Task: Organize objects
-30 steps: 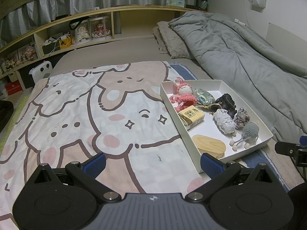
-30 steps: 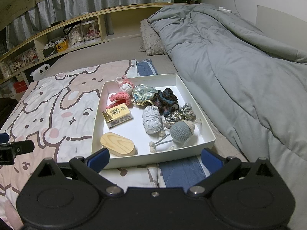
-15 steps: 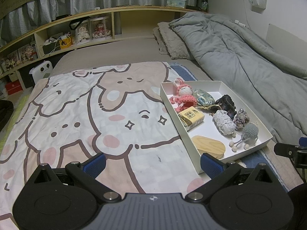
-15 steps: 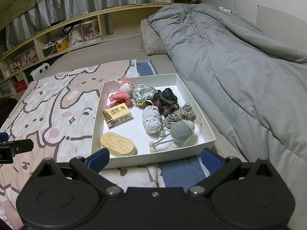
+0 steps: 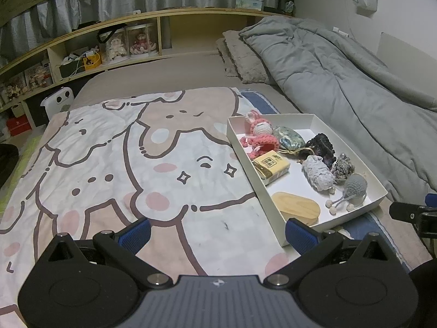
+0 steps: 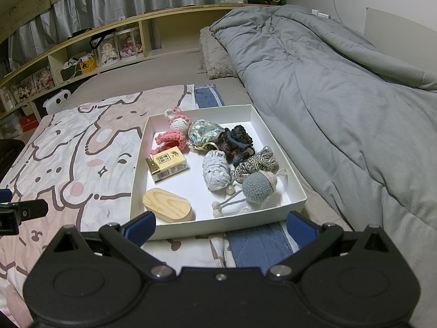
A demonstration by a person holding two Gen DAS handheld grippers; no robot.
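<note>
A white shallow box [image 6: 202, 228] lies on the bed and holds several small things: a pink crochet doll [image 6: 174, 134], a yellow carton [image 6: 168, 164], a wooden oval block [image 6: 166, 205], a shiny pouch [image 6: 204, 134], a dark scrunchie [image 6: 237, 142], a pale grey scrunchie [image 6: 217, 173], a braided cord [image 6: 256, 164] and a grey crochet ball [image 6: 258, 187]. The box also shows in the left wrist view [image 5: 243, 161]. My right gripper [image 6: 220, 224] is open and empty just in front of the box. My left gripper [image 5: 218, 232] is open and empty over the cartoon blanket [image 5: 109, 164], left of the box.
A grey duvet [image 6: 341, 95] lies heaped to the right of the box. A pillow [image 5: 243, 60] sits at the head of the bed. Wooden shelves [image 5: 95, 52] with figures and boxes run behind the bed.
Both grippers have barely shifted; the box looks very slightly farther in the left wrist view. Nothing in the box has moved.
</note>
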